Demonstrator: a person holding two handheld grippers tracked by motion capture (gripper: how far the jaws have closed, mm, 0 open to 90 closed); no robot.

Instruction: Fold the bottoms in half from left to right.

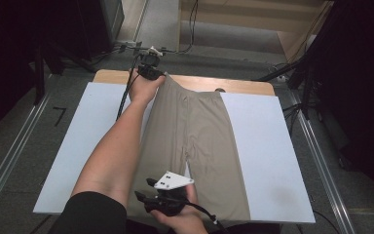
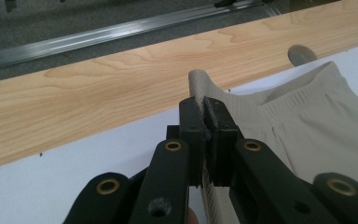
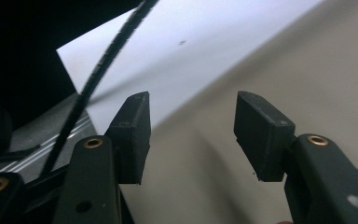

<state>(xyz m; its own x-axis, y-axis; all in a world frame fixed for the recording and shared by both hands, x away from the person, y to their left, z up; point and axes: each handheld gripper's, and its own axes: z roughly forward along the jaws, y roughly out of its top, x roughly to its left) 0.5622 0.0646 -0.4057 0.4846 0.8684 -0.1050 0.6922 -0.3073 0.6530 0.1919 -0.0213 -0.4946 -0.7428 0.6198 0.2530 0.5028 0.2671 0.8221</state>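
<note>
Pinching trousers [image 2: 307,116], left gripper [image 2: 206,122].

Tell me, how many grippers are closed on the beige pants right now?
1. The left gripper is shut on the waistband corner of the pants at the far edge. The right gripper, near the leg ends, is open and holds nothing.

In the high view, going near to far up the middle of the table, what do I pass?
Right gripper at the near edge → beige pants → left gripper on their waistband corner → bare wooden table edge.
</note>
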